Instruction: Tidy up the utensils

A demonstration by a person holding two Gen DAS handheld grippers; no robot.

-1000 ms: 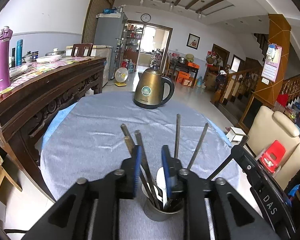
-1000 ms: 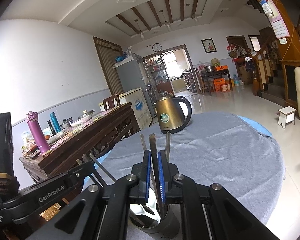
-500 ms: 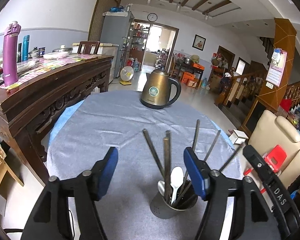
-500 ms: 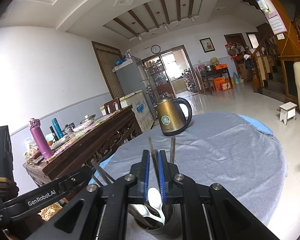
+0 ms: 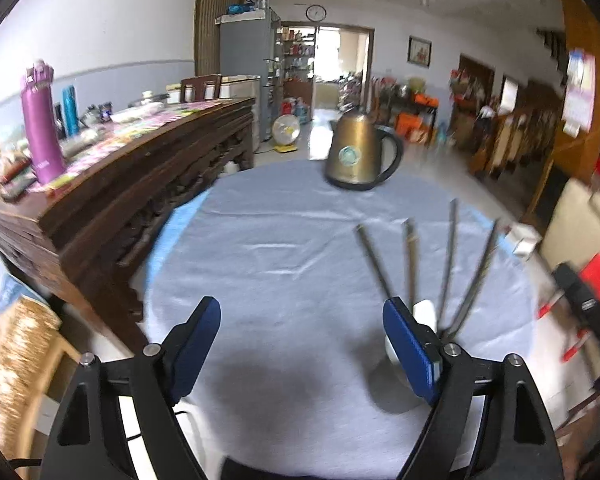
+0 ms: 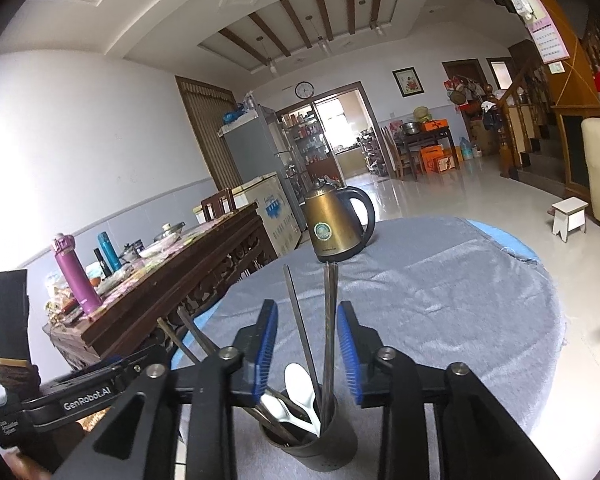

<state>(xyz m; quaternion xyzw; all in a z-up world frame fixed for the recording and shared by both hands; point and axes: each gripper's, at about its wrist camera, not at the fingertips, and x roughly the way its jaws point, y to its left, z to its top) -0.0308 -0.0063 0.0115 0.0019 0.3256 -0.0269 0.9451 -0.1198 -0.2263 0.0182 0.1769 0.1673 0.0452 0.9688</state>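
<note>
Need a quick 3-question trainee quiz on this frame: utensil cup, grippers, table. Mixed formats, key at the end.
1. True or false: the chopsticks stand in the cup.
2. What white utensil is in the cup?
3. The kettle stands: A) on the floor B) on the grey cloth C) inside the cup.

Key: 1 true. 2 a spoon. 3 B.

Ahead of you the grey tablecloth (image 5: 284, 264) lies bare up to the kettle (image 6: 336, 224) at the far edge. The cup (image 6: 320, 444) with its fanned chopsticks (image 6: 330, 320) blocks the near right side. The wooden sideboard (image 5: 140, 176) stands close along the left.
</note>
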